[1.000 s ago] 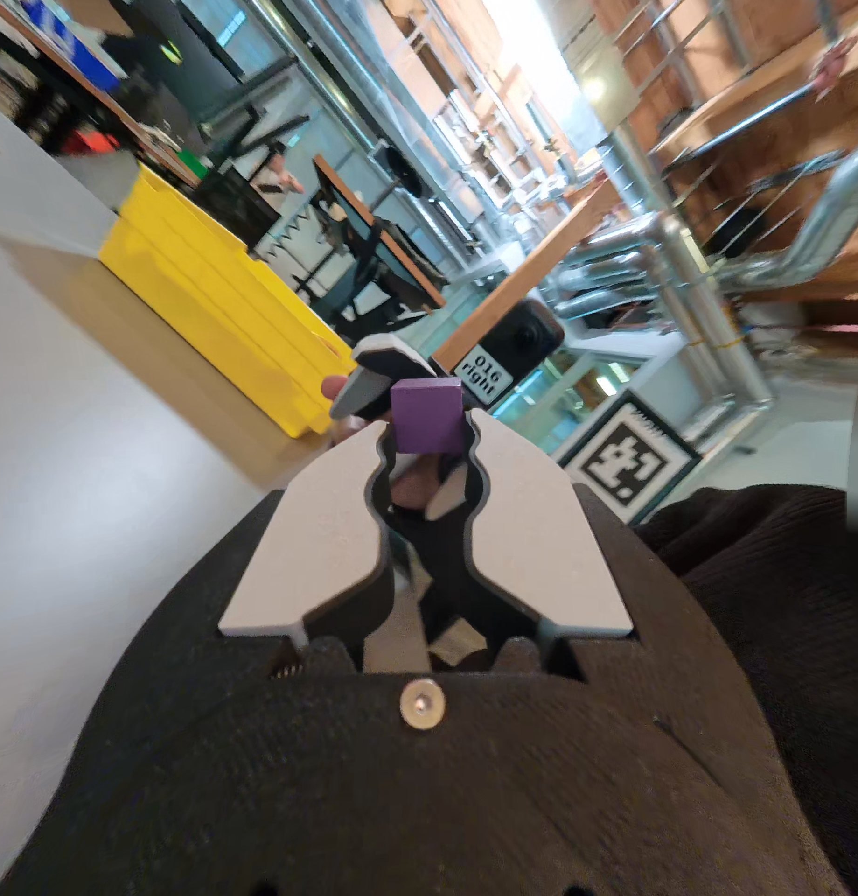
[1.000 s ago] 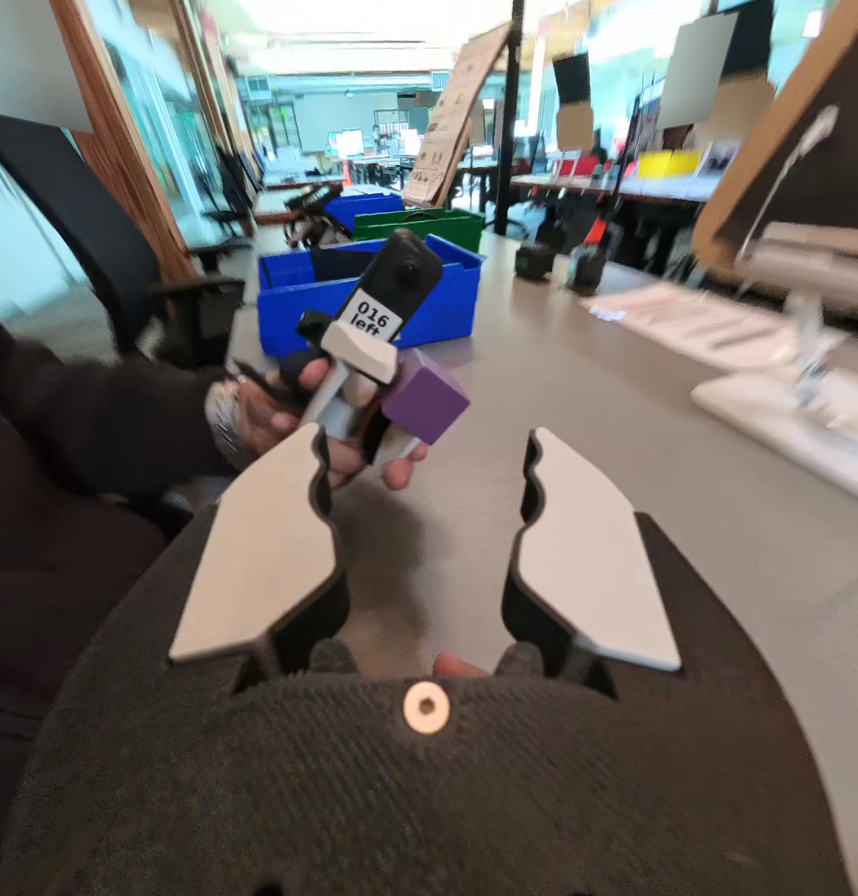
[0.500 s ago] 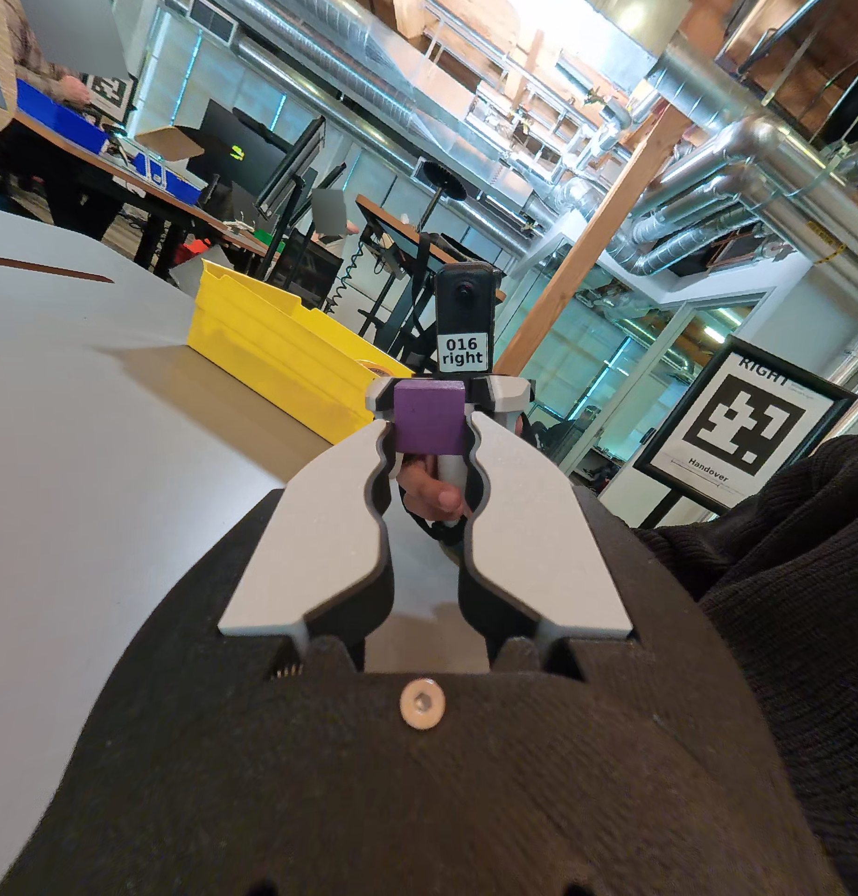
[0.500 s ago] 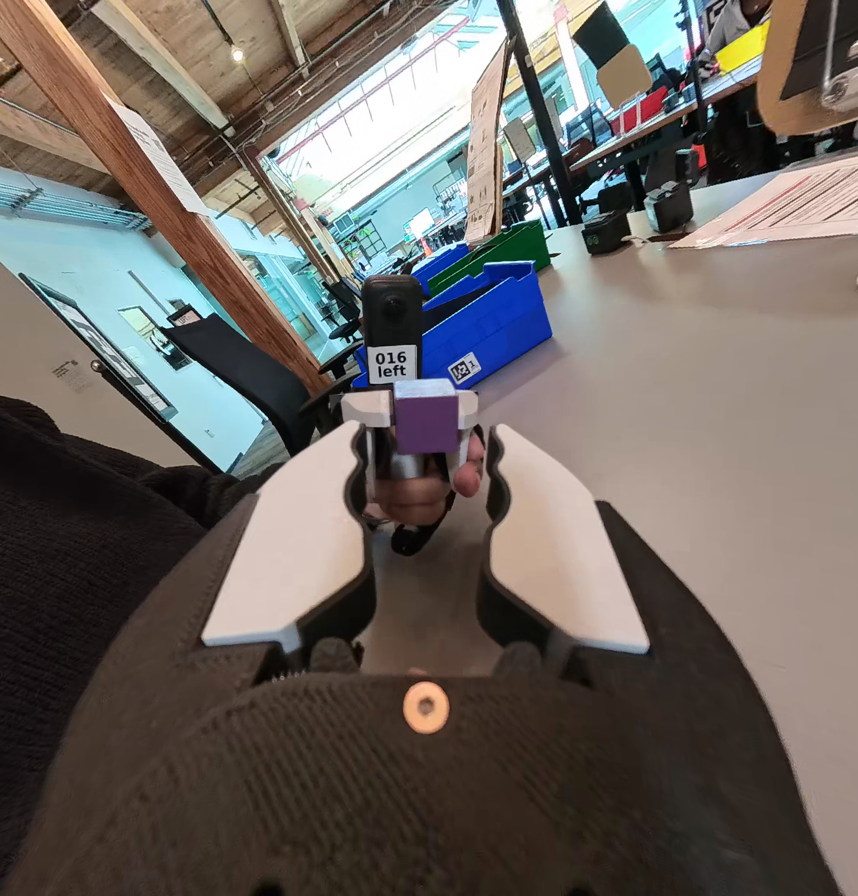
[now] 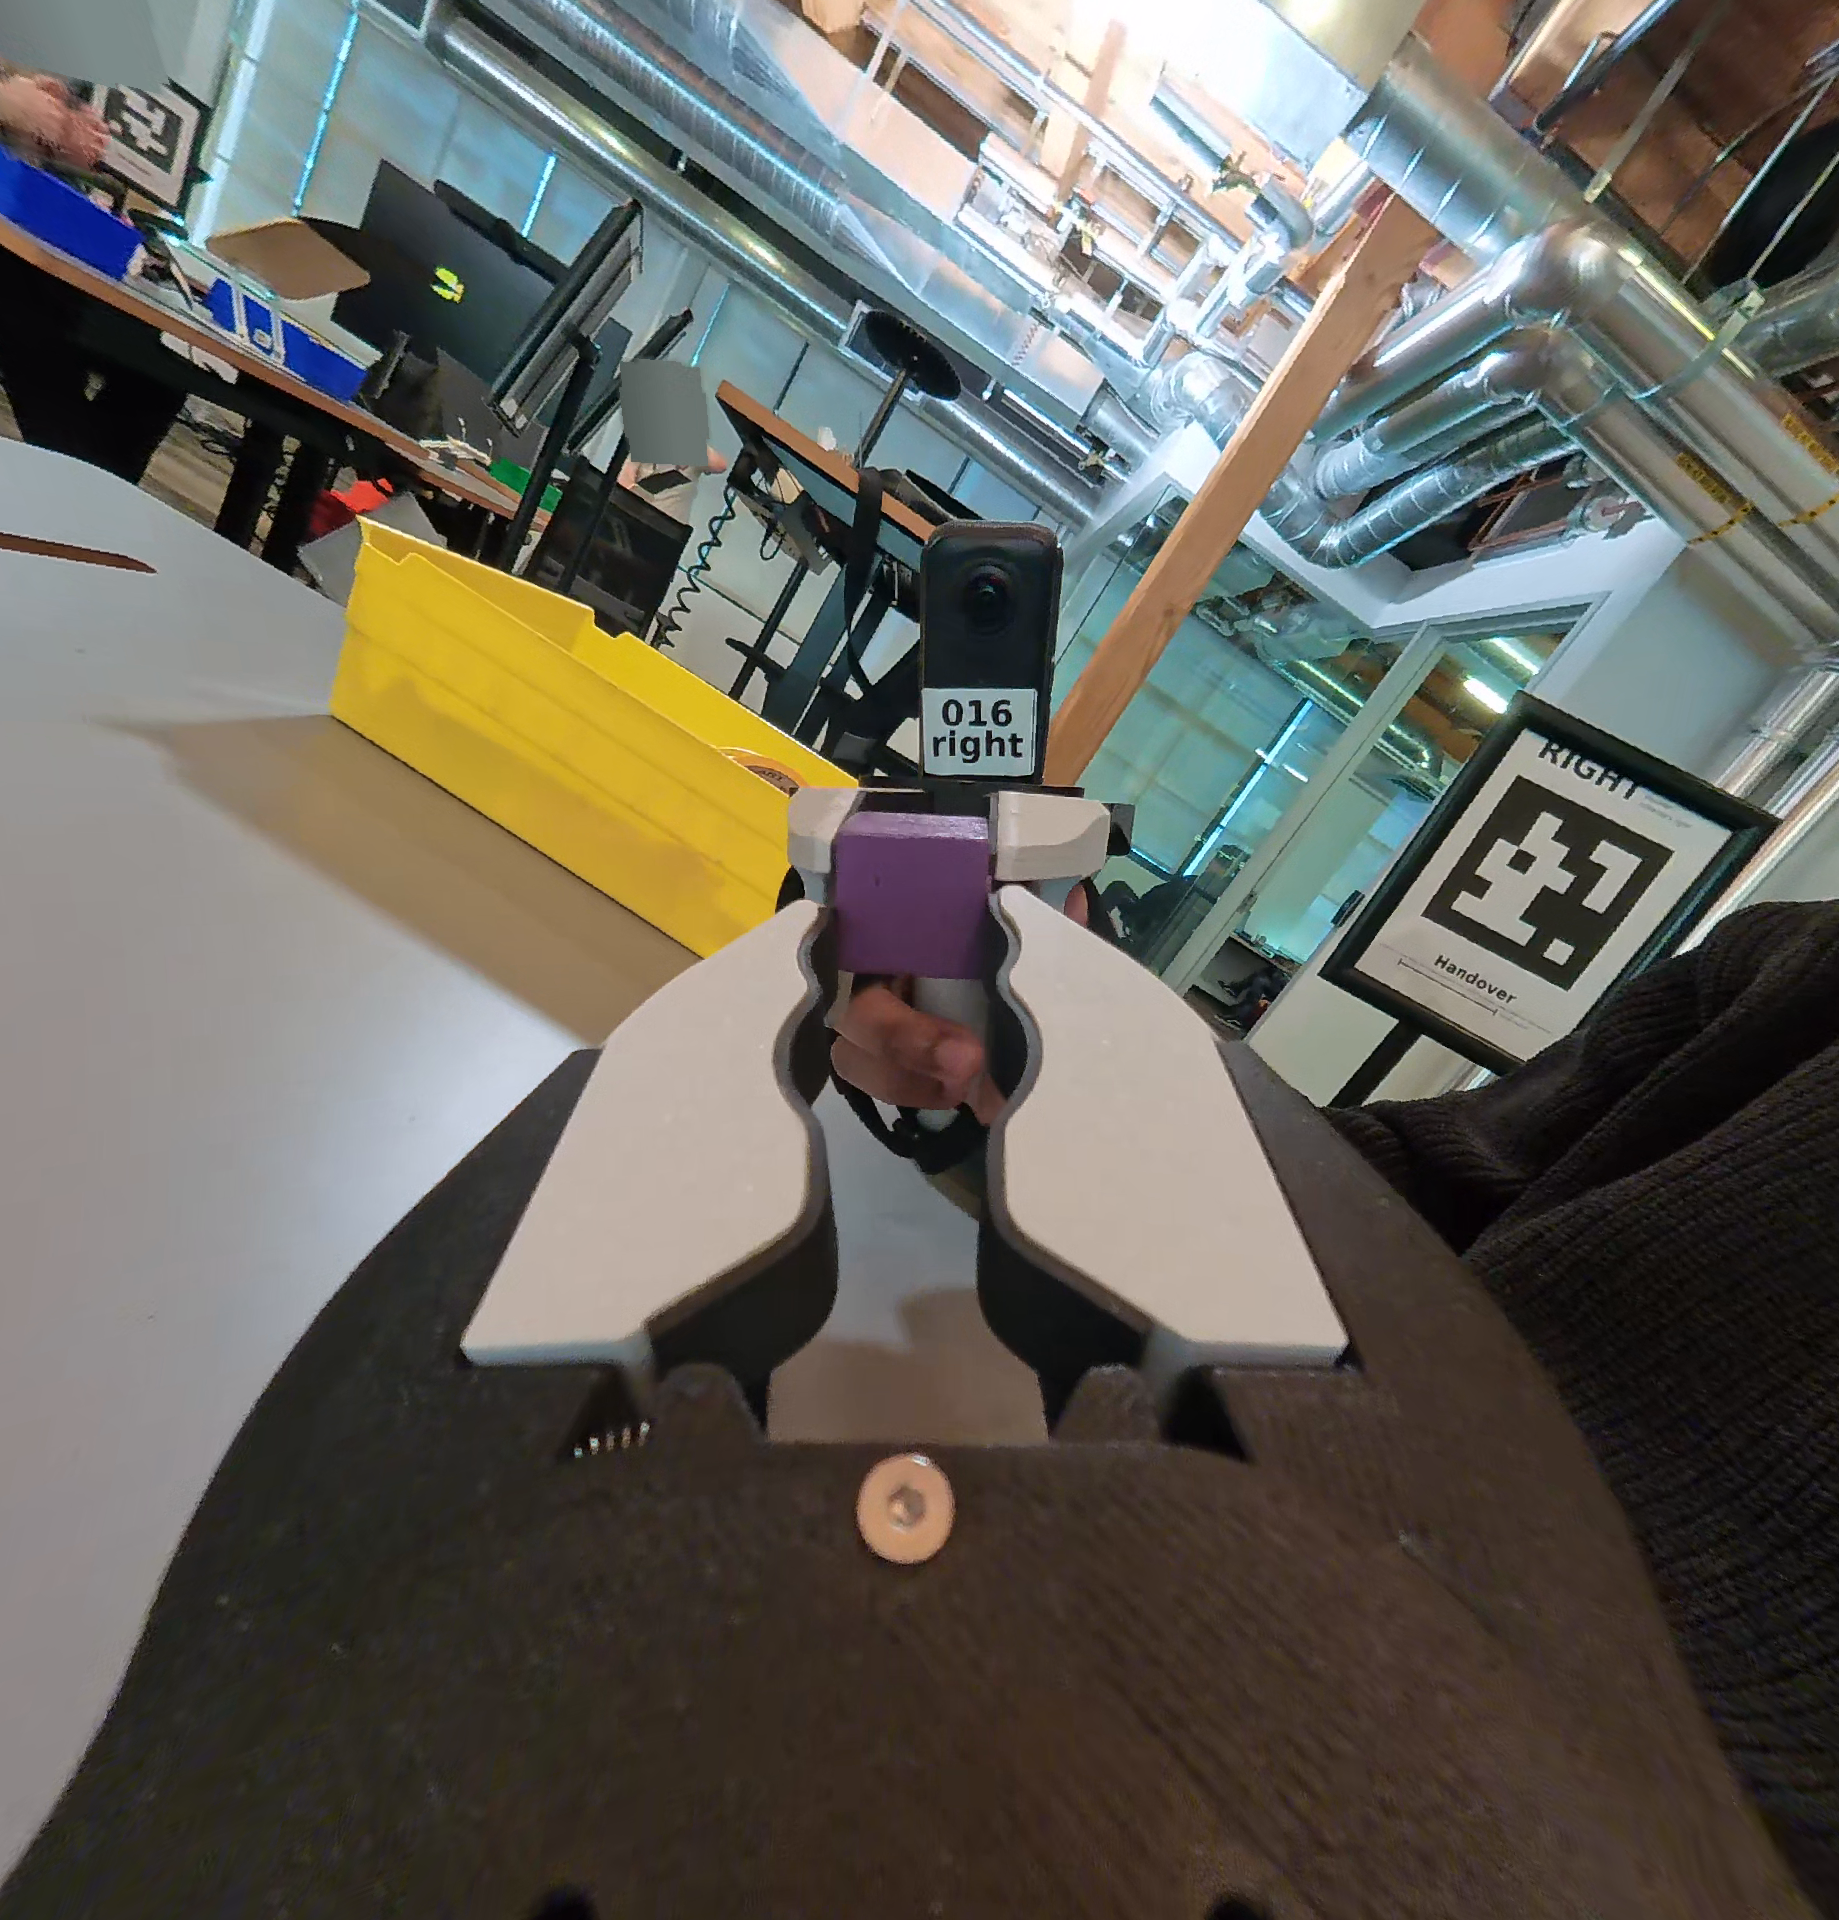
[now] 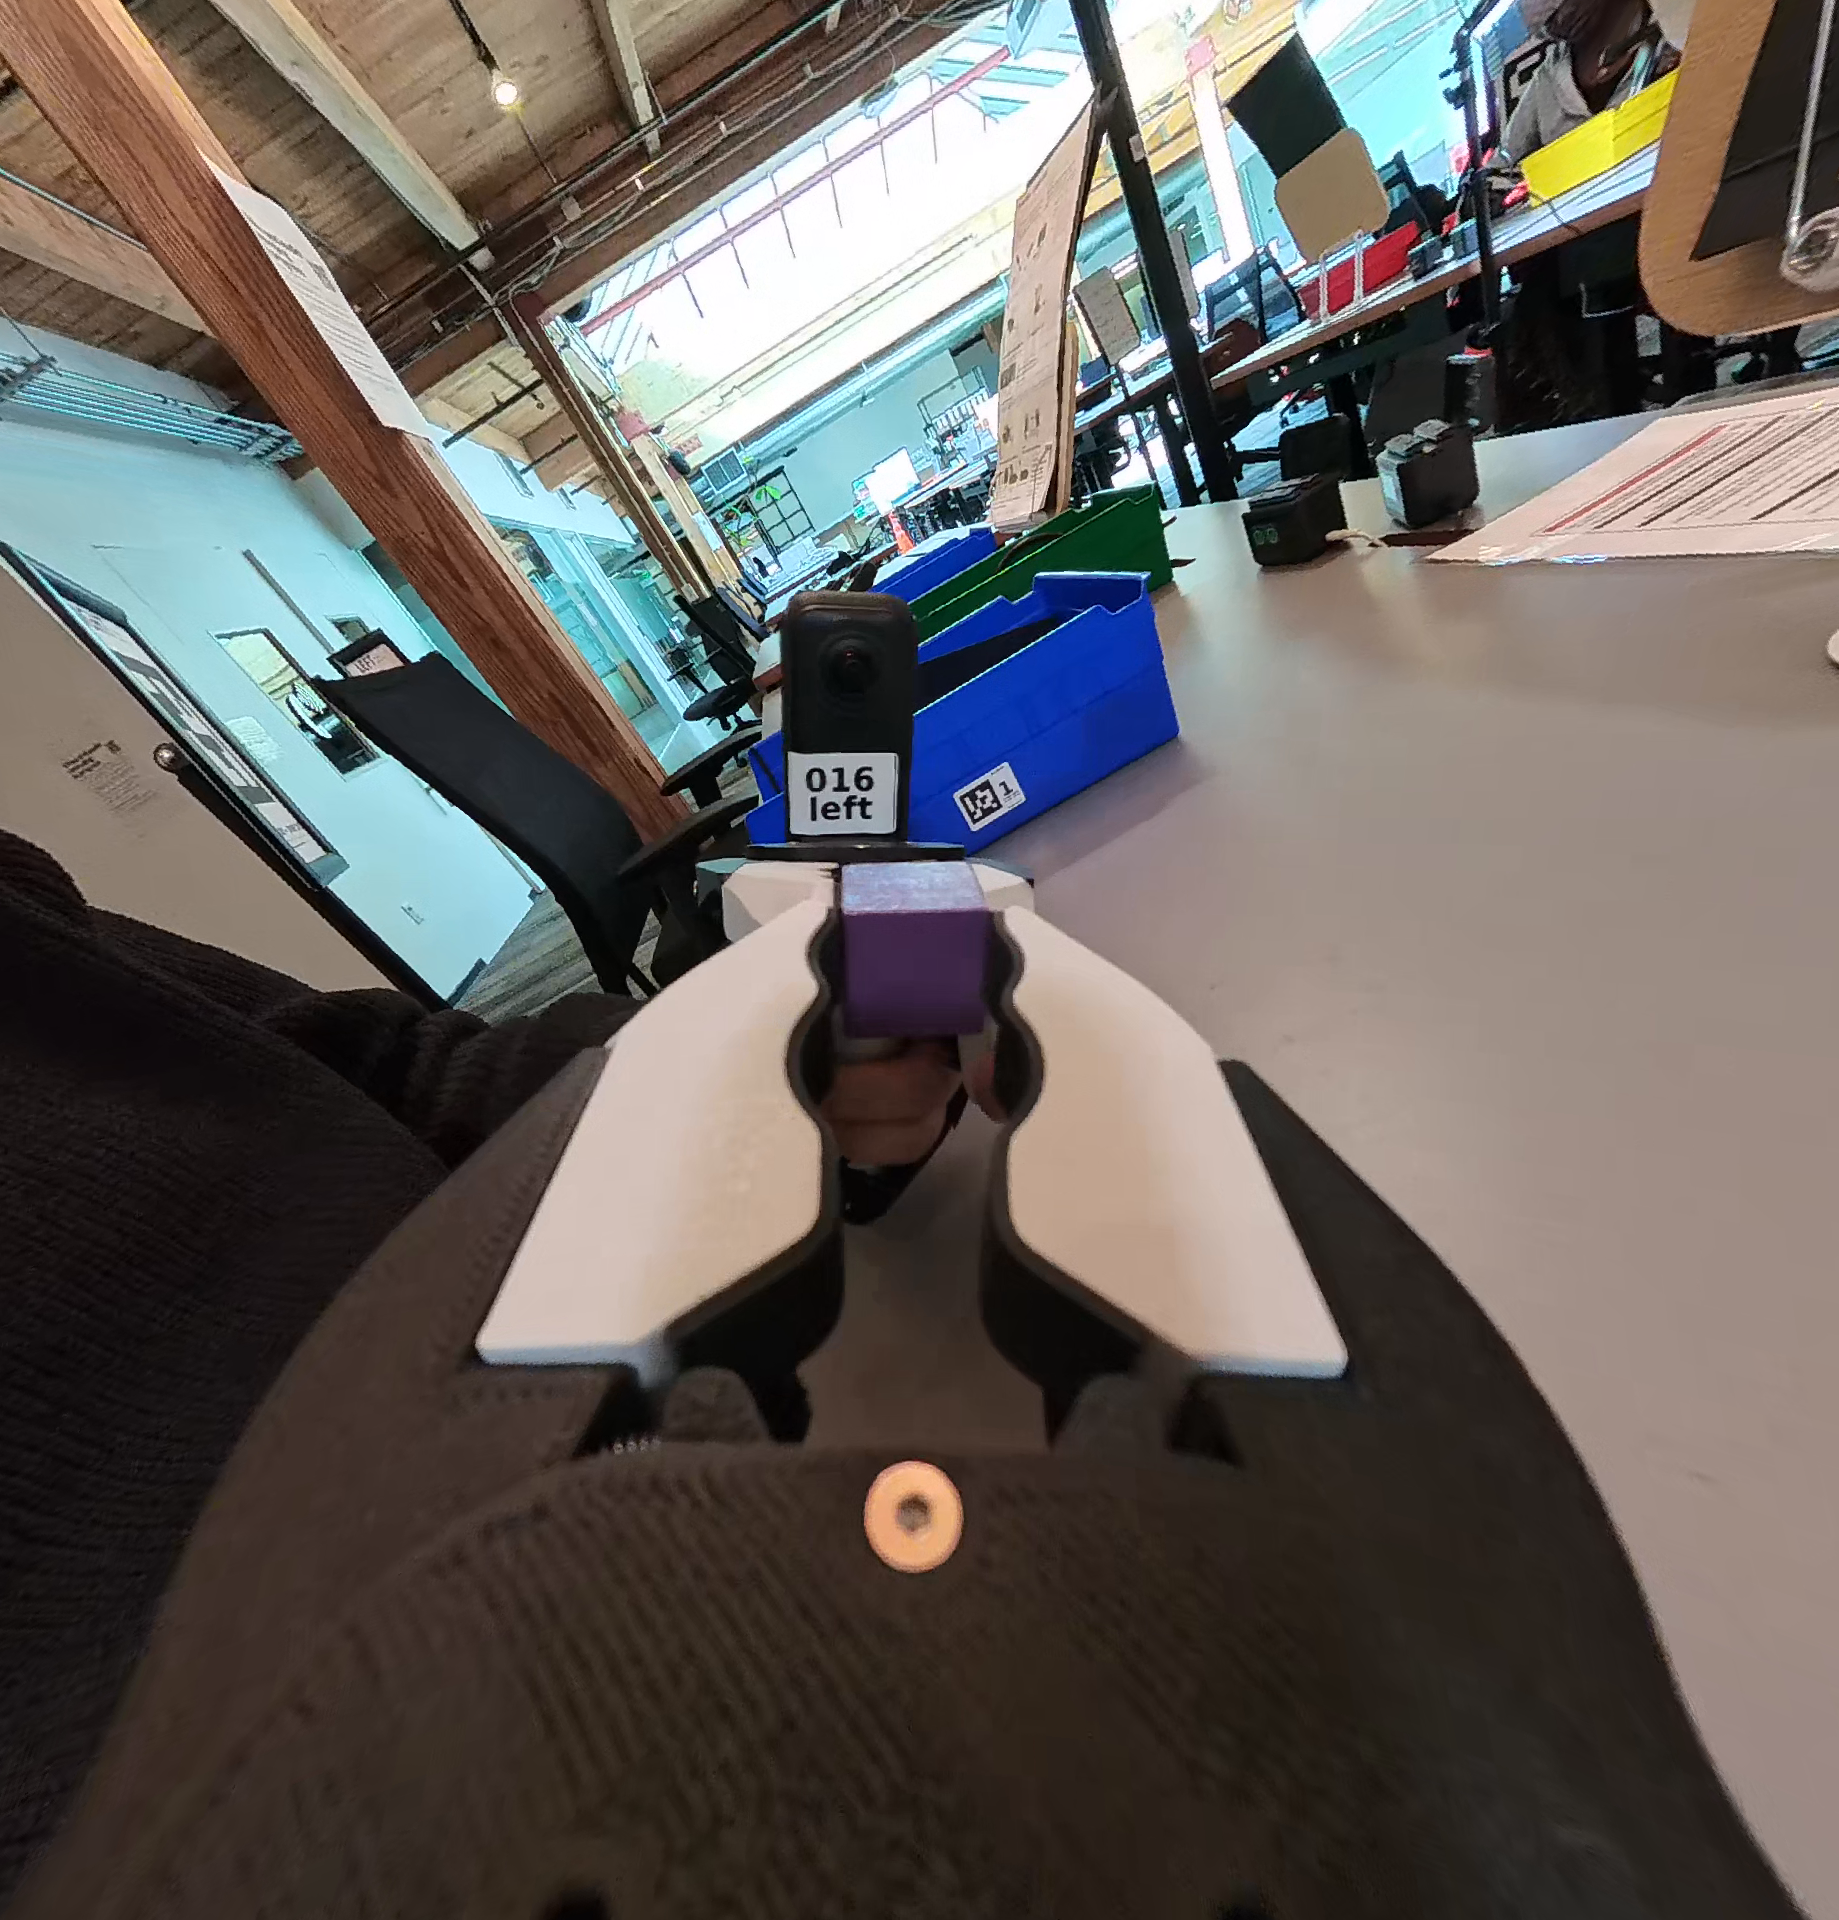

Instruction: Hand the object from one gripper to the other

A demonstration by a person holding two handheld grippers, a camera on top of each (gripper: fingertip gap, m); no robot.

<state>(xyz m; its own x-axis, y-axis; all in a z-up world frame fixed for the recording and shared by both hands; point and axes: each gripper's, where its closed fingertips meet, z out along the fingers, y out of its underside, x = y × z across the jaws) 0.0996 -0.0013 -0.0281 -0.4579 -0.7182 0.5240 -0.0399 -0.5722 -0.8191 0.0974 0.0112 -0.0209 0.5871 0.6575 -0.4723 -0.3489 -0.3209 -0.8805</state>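
Note:
A purple cube (image 5: pixel 910 920) is held in the air above the grey table (image 5: pixel 219 1039). My left gripper (image 5: pixel 913 930) is shut on it, with a finger pressed on each side. My right gripper (image 6: pixel 915 940) faces the left one head-on and is closed on the same cube (image 6: pixel 913 977), its fingers touching both side faces. In the left wrist view the right gripper's tips (image 5: pixel 951 844) flank the cube's far end, below its black camera. In the right wrist view the left gripper (image 6: pixel 879 888) shows just behind the cube. A hand is partly visible under each far gripper.
A yellow bin (image 5: pixel 541 707) sits on the table to the left, and a framed marker sign (image 5: pixel 1538 894) stands to the right. A blue bin (image 6: pixel 1050 717), a green bin (image 6: pixel 1081 540), papers (image 6: pixel 1704 488) and small black devices (image 6: pixel 1424 473) lie on the table; a black chair (image 6: pixel 520 790) stands beside it. Both grippers' tips are close together, under 4 cm apart.
My right gripper moved in from wide open and closed its fingers onto the cube. The two grippers swung level and lined up facing each other. My left gripper kept its hold.

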